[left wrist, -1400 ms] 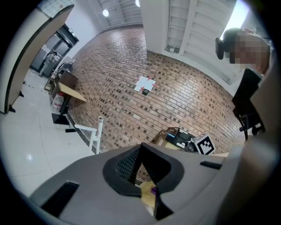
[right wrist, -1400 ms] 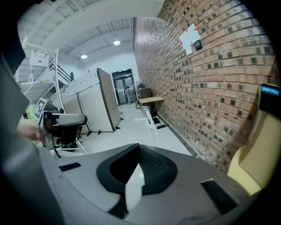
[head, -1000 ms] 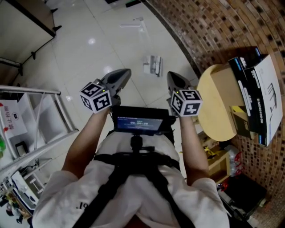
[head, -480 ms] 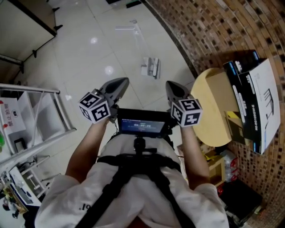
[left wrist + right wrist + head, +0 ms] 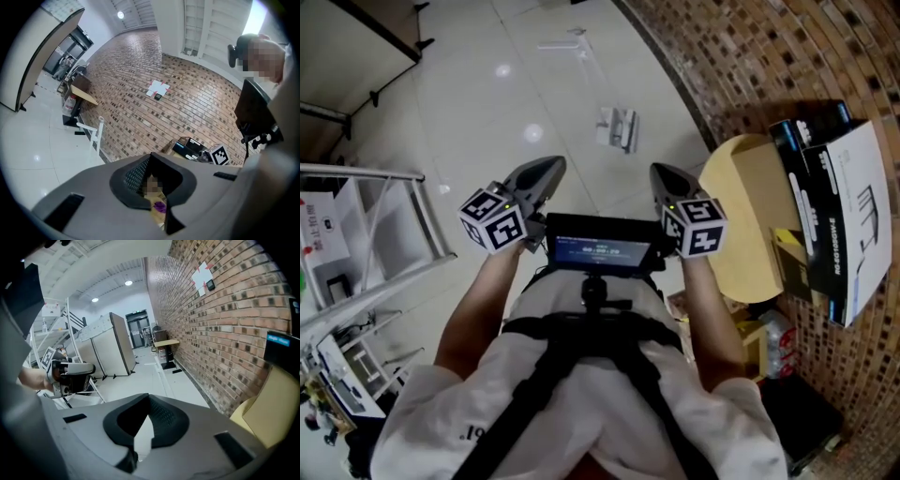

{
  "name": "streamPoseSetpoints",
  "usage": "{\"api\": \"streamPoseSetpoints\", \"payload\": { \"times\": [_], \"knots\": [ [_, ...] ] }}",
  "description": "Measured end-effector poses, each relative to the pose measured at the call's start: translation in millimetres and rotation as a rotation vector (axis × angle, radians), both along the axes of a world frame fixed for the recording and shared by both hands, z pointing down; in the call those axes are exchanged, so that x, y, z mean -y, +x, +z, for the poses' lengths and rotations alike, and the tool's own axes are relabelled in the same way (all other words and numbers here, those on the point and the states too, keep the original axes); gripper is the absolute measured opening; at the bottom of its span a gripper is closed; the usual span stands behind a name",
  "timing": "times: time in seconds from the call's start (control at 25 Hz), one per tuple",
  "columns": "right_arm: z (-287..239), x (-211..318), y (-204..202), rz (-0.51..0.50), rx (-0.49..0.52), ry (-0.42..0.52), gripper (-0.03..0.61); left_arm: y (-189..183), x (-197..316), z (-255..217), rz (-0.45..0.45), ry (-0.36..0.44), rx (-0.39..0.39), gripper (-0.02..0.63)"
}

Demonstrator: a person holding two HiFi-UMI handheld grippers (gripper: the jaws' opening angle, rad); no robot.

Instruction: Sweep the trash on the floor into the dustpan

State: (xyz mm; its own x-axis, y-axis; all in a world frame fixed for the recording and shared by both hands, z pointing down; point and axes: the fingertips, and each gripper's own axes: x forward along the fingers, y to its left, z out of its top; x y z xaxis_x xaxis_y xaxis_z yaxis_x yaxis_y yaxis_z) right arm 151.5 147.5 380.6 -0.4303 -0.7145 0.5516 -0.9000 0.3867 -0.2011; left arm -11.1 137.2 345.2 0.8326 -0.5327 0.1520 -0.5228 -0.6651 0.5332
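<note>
**Open floor ahead, obstructions on both flanks**

We find the tiled floor (image 5: 487,103) open ahead of the left gripper (image 5: 551,169) and right gripper (image 5: 662,174), save a small white item (image 5: 617,129) lying on it. To the right, the brick wall (image 5: 769,56) closes passage, with a round table (image 5: 741,220) carrying boxes (image 5: 853,206) just beside the right arm. To the left, a metal rack (image 5: 366,173) stands near the left elbow

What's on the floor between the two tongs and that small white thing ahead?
Nothing: the head view shows only bare tile between the left tongs, the right tongs and the white thing.
</note>
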Motion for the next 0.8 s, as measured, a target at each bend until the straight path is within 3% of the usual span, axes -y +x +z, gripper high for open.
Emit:
{"api": "streamPoseSetpoints", "payload": {
  "times": [0.8],
  "knots": [
    [0,-12,13,-0.001,-0.024,-0.004,0.0,21,-15,-8,0.034,0.015,0.01,0.0]
  ]
}}
